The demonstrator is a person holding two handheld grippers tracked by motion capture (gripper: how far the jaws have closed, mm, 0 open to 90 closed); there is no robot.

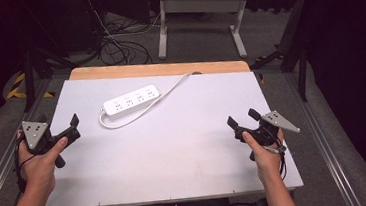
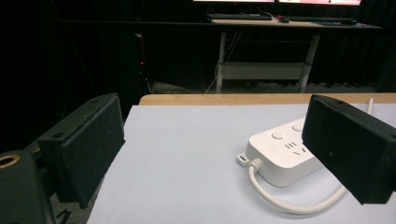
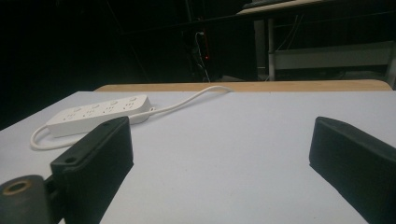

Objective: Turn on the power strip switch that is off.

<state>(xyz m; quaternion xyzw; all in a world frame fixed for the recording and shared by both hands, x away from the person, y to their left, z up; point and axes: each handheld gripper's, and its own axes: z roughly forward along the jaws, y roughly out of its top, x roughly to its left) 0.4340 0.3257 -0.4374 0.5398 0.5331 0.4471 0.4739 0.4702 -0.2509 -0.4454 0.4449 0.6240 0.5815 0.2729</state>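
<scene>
I hold the left tool (image 1: 57, 125) and right tool (image 1: 242, 117) with jaws apart, empty, flanking the power strip (image 1: 131, 101) on the desk (image 1: 175, 149).

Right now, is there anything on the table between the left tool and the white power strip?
Nothing visible. The left tool is open near the table's left edge, and only bare white surface separates it from the power strip, whose cable loops at its near end.

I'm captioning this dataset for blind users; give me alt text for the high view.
A white power strip lies on a white table, its cord looping around its near end and running to the far edge. A person's hands hold the open left gripper and the open right gripper at the table's sides.
</scene>
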